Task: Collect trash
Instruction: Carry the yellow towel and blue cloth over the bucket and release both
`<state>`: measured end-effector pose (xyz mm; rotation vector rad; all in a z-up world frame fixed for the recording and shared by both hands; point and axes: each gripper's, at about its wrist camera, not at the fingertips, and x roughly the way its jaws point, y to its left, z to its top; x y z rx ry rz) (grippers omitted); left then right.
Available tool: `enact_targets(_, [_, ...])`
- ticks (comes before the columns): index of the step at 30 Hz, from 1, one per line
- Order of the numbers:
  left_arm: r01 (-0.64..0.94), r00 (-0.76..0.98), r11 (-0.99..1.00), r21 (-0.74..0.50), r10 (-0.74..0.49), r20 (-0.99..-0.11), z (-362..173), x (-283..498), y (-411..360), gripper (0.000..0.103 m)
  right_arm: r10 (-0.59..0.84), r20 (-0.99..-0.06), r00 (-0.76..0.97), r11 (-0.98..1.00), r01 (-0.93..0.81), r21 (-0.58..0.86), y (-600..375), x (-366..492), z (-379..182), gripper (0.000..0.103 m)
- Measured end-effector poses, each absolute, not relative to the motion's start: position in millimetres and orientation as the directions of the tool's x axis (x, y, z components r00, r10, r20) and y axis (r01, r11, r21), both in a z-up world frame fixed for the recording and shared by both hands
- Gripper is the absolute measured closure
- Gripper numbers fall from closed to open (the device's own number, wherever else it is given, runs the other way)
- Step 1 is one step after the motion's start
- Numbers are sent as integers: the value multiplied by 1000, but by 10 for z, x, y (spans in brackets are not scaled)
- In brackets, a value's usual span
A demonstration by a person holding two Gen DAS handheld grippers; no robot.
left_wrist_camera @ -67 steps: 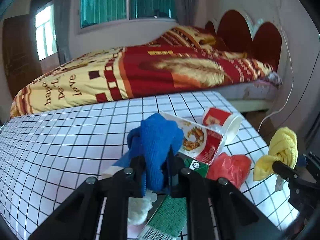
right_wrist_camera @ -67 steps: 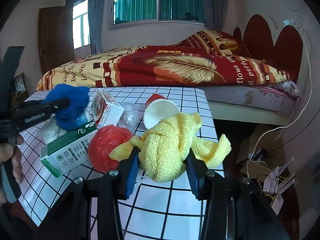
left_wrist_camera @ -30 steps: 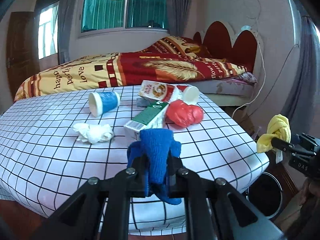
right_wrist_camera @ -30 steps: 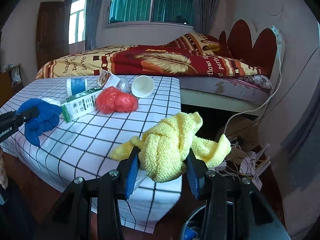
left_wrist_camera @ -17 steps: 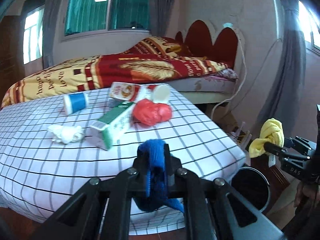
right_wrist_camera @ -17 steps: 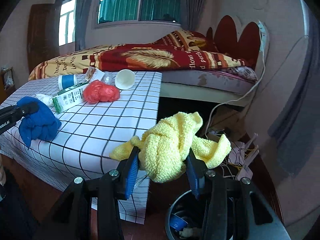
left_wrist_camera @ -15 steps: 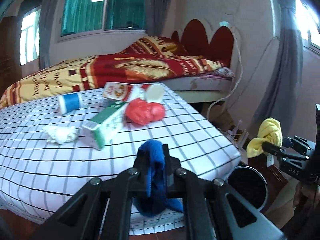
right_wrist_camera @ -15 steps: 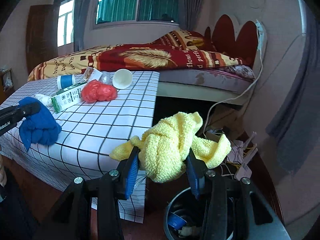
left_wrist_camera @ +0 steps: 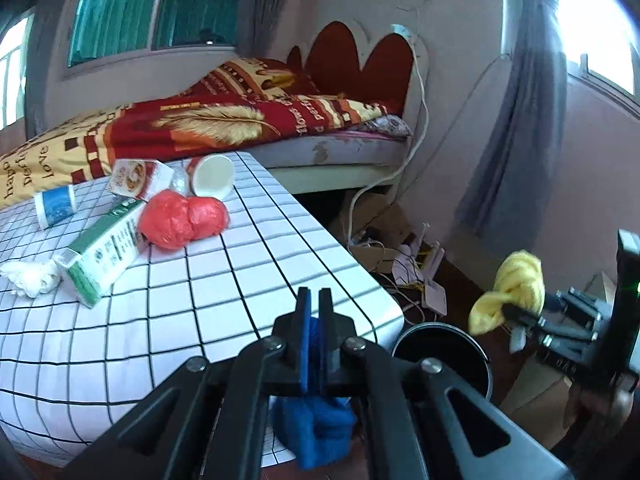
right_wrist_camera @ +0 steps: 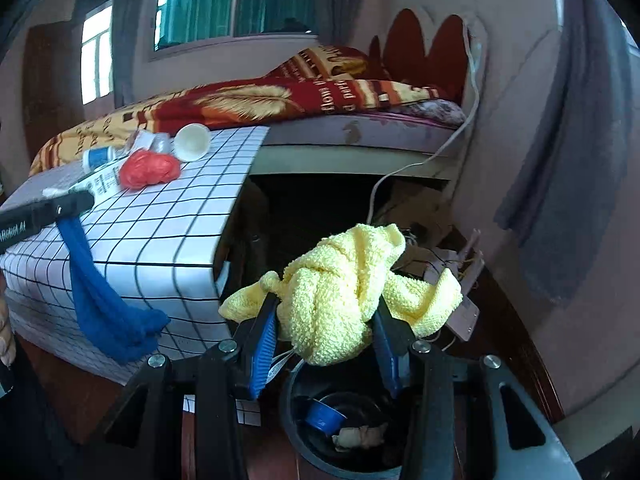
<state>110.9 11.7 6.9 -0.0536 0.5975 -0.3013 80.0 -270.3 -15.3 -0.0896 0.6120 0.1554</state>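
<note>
Both claws carrying rags by the bin

Left claw (left_wrist_camera: 314, 322) is pinched tight on a blue rag (left_wrist_camera: 314, 436) at lower centre; right claw (right_wrist_camera: 326, 332) clamps a yellow rag (right_wrist_camera: 340, 292) right above the bin (right_wrist_camera: 296, 436) (some trash inside it).

Blue cloth (left_wrist_camera: 314, 436), knotted yellow towel (right_wrist_camera: 344, 296). White tablecloth (left_wrist_camera: 240, 280) gridded in black lines. Crumpled red plastic bag (left_wrist_camera: 182, 220), green-and-white carton (left_wrist_camera: 102, 256), blue-banded white cup (left_wrist_camera: 56, 210). Red and gold bedspread (left_wrist_camera: 224, 124) printed with a golden feather. Black bin (right_wrist_camera: 344, 416).
</note>
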Motion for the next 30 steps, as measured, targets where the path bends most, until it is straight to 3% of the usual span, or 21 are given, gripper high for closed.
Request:
enact_targets(6, [306, 796, 947, -96, -310, -520, 265, 1259, -107, 99, 107, -590, 800, 991, -131, 1, -2906, 877, -219, 57])
enact_targets(18, [513, 731, 853, -96, -493, -473, 513, 1175, -977, 100, 88, -636, 767, 993, -118, -5, -3189, 711, -434, 57])
enact_targets(30, [596, 599, 791, -139, -553, -579, -83, 1295, -1646, 100, 64, -721, 690, 998, -66, 26, -3646, 640, -966, 57])
